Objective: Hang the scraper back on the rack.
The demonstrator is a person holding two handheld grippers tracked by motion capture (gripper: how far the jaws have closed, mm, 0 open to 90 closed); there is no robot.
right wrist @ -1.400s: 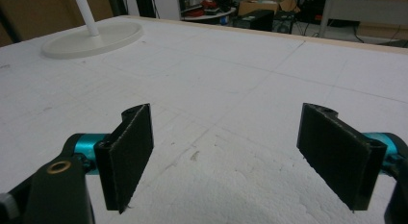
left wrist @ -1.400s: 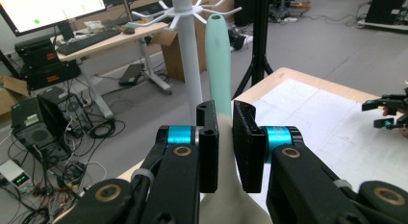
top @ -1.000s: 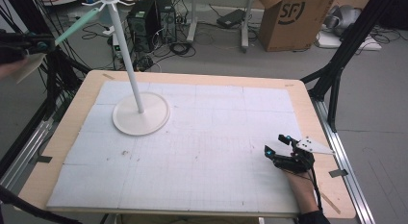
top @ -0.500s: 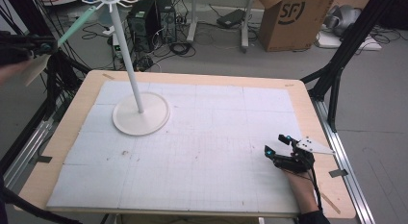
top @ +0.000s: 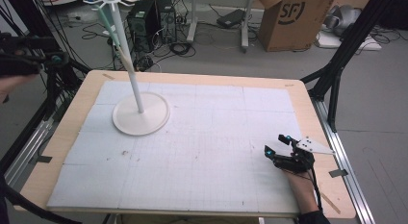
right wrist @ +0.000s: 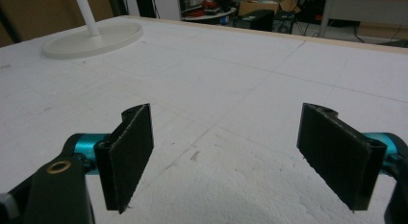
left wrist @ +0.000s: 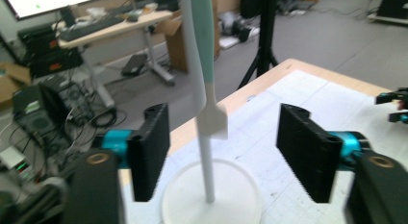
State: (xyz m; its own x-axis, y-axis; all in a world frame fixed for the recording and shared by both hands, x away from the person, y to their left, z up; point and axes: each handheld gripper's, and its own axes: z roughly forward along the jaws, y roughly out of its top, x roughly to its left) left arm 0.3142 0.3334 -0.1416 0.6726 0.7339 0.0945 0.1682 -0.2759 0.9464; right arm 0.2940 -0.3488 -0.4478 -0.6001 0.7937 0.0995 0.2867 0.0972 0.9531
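White foam board (top: 202, 152), ruled in a faint grid, covers the wooden table (top: 317, 118). Beyond the far edge lie grey floor, cable tangles, computer towers (top: 144, 17) and a cardboard box (top: 293, 17).

A white stand (top: 139, 113) sits on the board's far-left part: round flat base, thin upright pole, hooked arms at the top. A spatula (left wrist: 204, 65) with a pale green handle and a white flat blade hangs from the top alongside the pole, blade down.

My left gripper (left wrist: 221, 156) is held off the table's left side, jaws wide apart and released, the spatula blade and pole between them in its own view but untouched. My right gripper (top: 278, 144) rests low on the board's near-right corner, jaws spread open, grasping nothing.
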